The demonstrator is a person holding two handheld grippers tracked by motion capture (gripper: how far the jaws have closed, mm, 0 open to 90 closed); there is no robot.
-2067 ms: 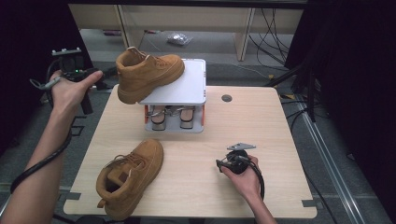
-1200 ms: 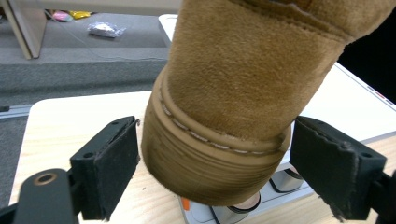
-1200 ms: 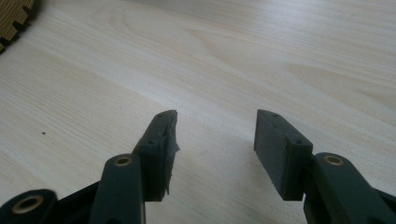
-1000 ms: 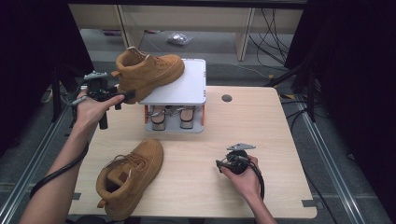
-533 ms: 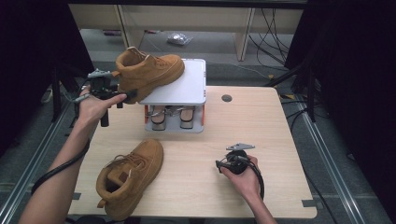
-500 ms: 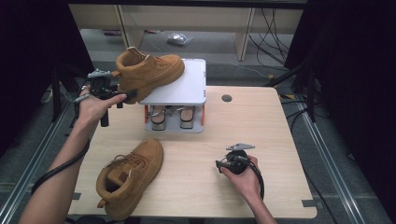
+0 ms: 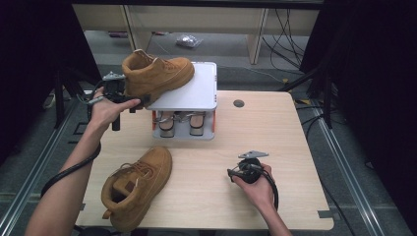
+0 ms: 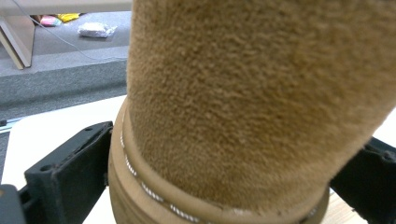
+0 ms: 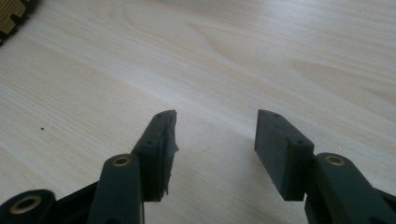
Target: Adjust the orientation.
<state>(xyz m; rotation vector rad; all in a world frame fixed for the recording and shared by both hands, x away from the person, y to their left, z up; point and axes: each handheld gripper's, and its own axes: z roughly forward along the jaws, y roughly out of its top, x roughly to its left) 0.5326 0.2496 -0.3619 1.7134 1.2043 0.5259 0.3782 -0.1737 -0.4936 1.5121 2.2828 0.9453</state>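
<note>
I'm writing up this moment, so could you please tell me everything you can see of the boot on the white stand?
The boot is tan suede, ankle-high, with laces and a stitched rim above a matching sole. It stands upright on the white stand, toe toward the back right, heel at the front left edge. The left gripper has its jaws on either side of the heel; they have just been opening, and whether they touch it is unclear.

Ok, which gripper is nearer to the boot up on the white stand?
Left. The left gripper sits at the heel of the boot, jaws either side of it. The right gripper rests low on the table, well away.
</note>
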